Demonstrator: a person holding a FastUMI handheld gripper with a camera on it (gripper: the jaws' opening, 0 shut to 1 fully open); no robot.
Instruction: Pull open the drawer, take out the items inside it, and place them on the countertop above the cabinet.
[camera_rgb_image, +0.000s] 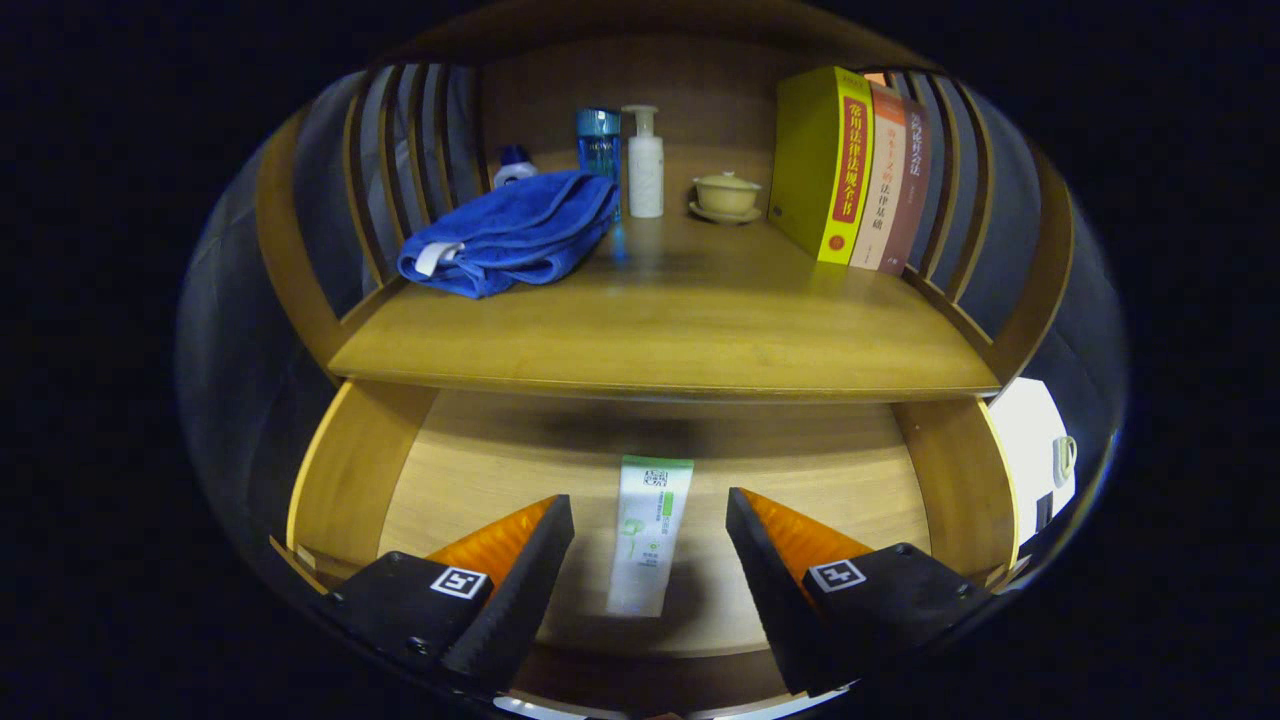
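Fingers of the gripper (650, 545) stand wide apart, holding nothing, either side of a white-and-green tube (649, 530) lying mid-floor in the open wooden drawer (470, 470). Wooden countertop (680, 340) above carries a folded blue towel (515, 232) at its left edge.

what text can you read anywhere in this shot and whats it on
"常用法律法规全书": spine of the yellow book on the countertop.
"法律基础": lower spine of the pale book beside it; the rest is blurred.
Brown book: spine title too blurred to read.
Blue bottle: print too small.
White tube in the open drawer, between the open hand-held gripper fingers: print too small.
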